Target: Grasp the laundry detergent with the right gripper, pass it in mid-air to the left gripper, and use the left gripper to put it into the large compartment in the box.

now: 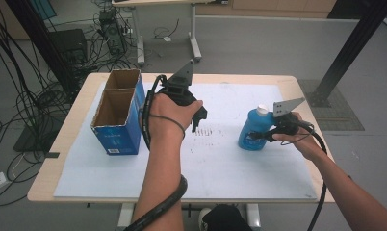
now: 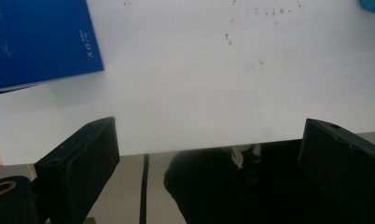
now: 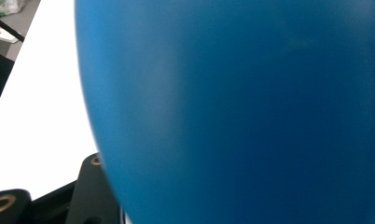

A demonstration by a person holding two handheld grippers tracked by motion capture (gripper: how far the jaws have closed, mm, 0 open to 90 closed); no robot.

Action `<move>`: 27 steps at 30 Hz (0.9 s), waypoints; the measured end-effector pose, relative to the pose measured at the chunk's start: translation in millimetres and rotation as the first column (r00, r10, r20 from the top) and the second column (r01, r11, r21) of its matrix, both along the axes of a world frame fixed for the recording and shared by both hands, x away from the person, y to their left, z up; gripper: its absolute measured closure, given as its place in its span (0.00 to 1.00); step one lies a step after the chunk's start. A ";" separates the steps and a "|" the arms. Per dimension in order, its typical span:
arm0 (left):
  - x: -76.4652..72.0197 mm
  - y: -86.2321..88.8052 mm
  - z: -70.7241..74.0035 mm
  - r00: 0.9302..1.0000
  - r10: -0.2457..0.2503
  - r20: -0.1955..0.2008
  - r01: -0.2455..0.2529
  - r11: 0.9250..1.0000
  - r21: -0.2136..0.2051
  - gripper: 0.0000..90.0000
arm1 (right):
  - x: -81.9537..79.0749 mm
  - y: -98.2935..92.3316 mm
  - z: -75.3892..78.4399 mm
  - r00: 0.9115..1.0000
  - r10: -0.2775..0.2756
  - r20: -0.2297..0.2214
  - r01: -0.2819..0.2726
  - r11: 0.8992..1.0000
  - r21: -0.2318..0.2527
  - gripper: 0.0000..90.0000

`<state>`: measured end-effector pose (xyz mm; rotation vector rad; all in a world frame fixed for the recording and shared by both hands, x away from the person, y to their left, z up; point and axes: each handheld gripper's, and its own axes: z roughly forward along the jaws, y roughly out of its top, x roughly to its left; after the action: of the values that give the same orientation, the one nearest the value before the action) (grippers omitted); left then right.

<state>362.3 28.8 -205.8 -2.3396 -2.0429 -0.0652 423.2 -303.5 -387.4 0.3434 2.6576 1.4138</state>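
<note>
My right gripper (image 1: 263, 135) has its jaws clamped on the blue bottle (image 1: 251, 129) (white cap up), which stands on the white surface (image 1: 230, 168). My left gripper (image 1: 197, 120) hovers with jaws wide and empty, the blue box (image 1: 118, 130) off to their left.

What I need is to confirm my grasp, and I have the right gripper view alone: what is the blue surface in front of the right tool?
Observer: It is a blue bottle with a white cap, standing upright on the white sheet. The right tool is shut on its lower body.
Operator: Where is the left tool?
Observer: The left tool is open above the middle of the sheet, with nothing between its jaws.
Operator: Is anything else on the table?
Observer: A blue cardboard box with two open compartments stands at the sheet's left side, apart from the bottle.
</note>
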 end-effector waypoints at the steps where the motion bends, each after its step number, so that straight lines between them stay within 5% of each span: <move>1: 0.0 0.2 0.0 1.000 0.000 0.002 0.000 1.000 -0.002 0.06 | 0.0 -0.1 0.0 1.000 0.000 -0.001 0.000 1.000 0.000 0.47; 27: 0.0 0.1 0.5 1.000 -0.002 0.002 0.002 1.000 0.002 0.06 | 0.8 -0.4 0.5 1.000 0.003 -0.008 -0.003 1.000 -0.001 0.48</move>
<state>362.3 28.8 -205.4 -2.3412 -2.0405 -0.0692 423.9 -303.9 -386.9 0.3457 2.6660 1.4151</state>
